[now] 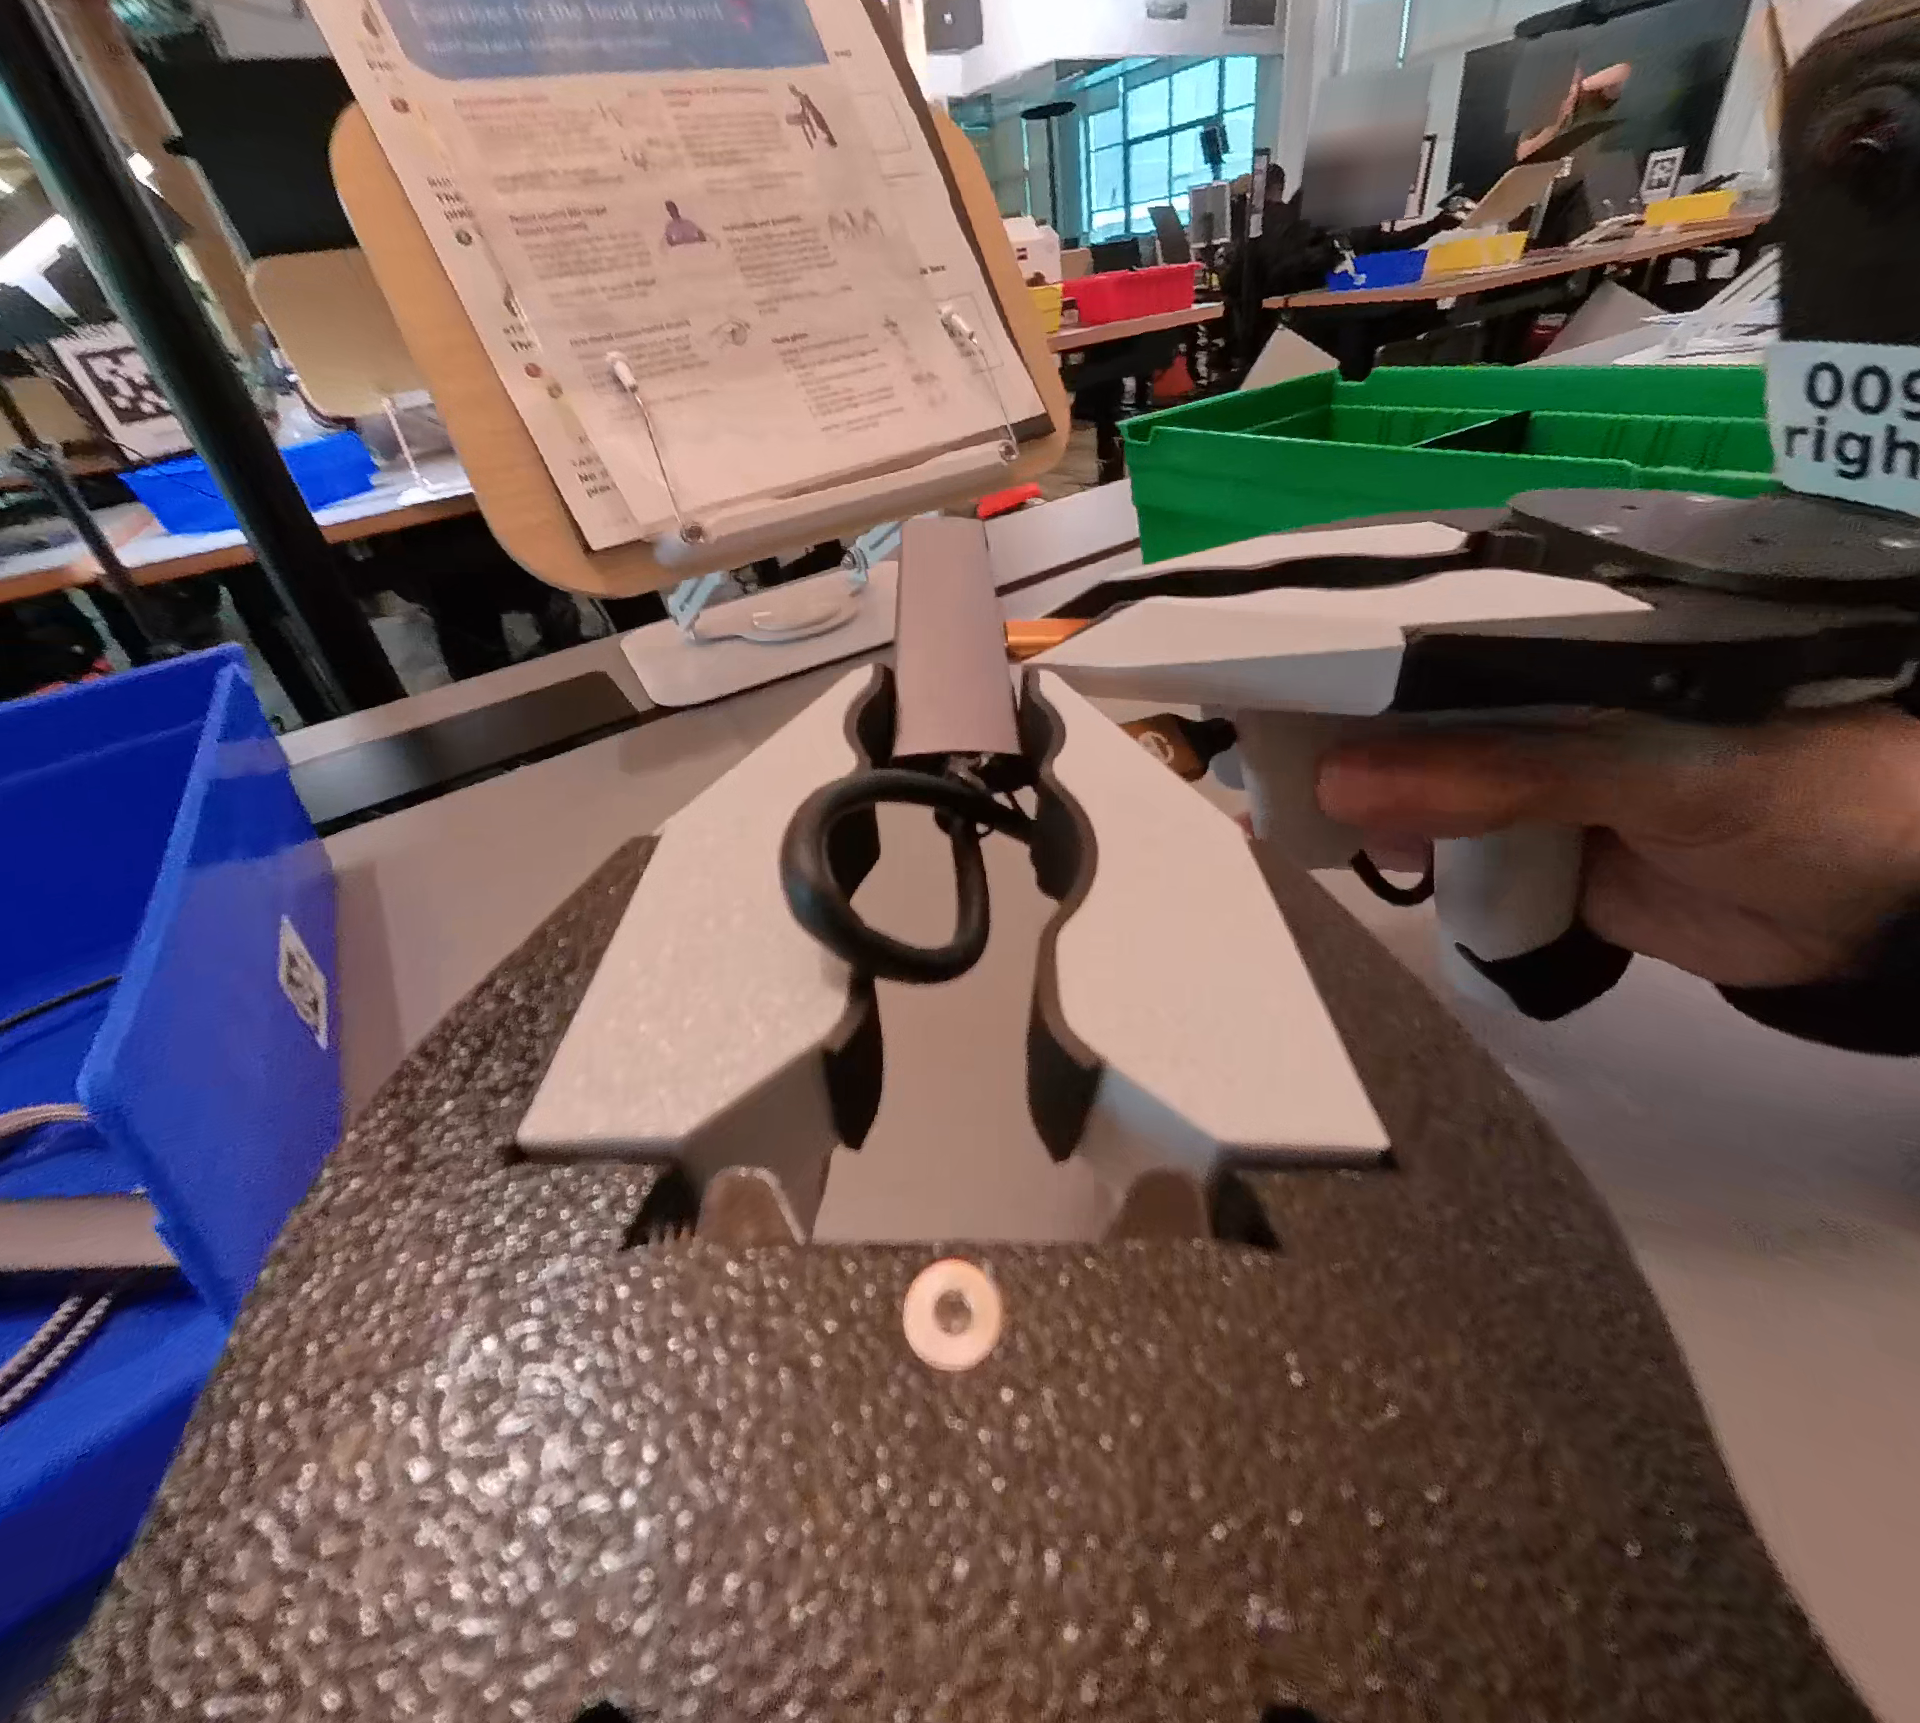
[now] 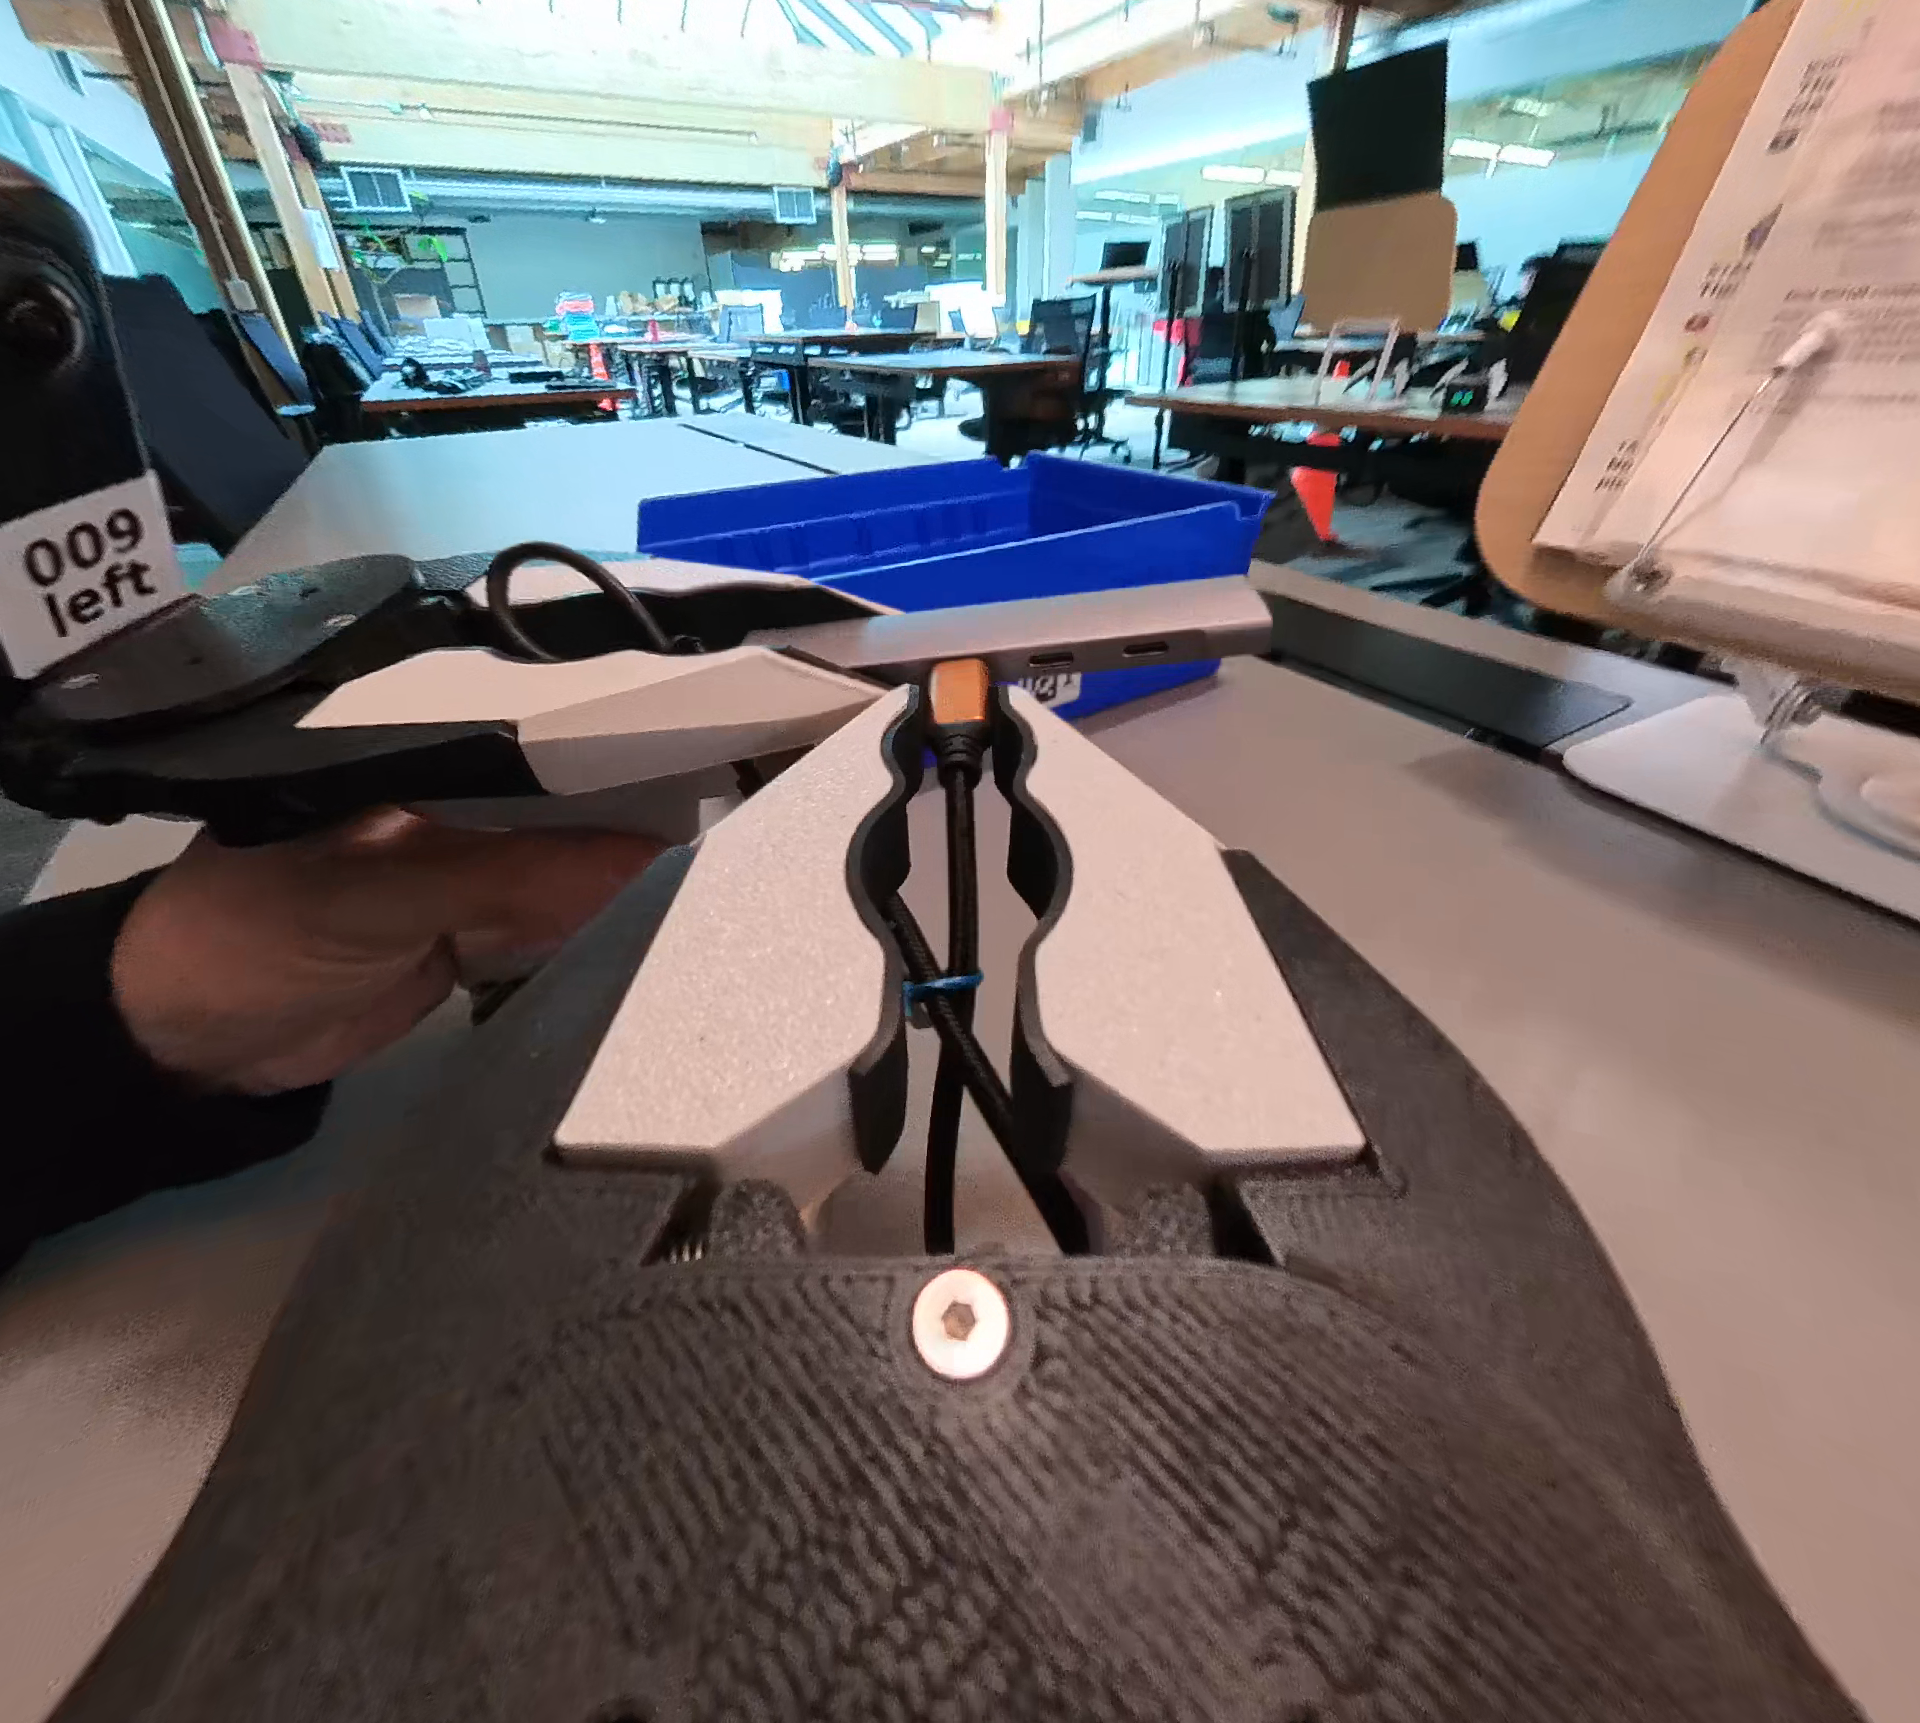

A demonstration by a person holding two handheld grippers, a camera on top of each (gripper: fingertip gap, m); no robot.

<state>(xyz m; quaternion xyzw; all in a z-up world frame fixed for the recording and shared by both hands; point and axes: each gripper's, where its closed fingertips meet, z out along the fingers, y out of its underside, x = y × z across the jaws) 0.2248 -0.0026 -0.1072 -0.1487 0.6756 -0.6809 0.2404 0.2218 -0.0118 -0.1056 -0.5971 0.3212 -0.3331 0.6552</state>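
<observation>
My left gripper (image 1: 951,697) is shut on a flat grey hub (image 1: 948,634) that juts forward past its fingertips. The hub's short black cable (image 1: 883,884) loops back between the fingers. My right gripper (image 2: 956,712) is shut on an orange plug (image 2: 956,691) with a black braided cable (image 2: 961,842), bound by a blue tie. The plug tip sits against the hub's long side (image 2: 1049,629), beside two small ports. In the left wrist view the right gripper (image 1: 1049,639) comes in from the right, with the orange plug (image 1: 1039,631) at the hub's side. In the right wrist view the left gripper (image 2: 868,634) comes in from the left.
A wooden document stand with clipped papers (image 1: 675,219) stands just behind the hub and shows at the right in the right wrist view (image 2: 1766,426). A blue bin (image 1: 187,894) sits left, also seen behind the hub (image 2: 956,520). A green bin (image 1: 1403,458) sits back right on the grey table (image 1: 1662,1258).
</observation>
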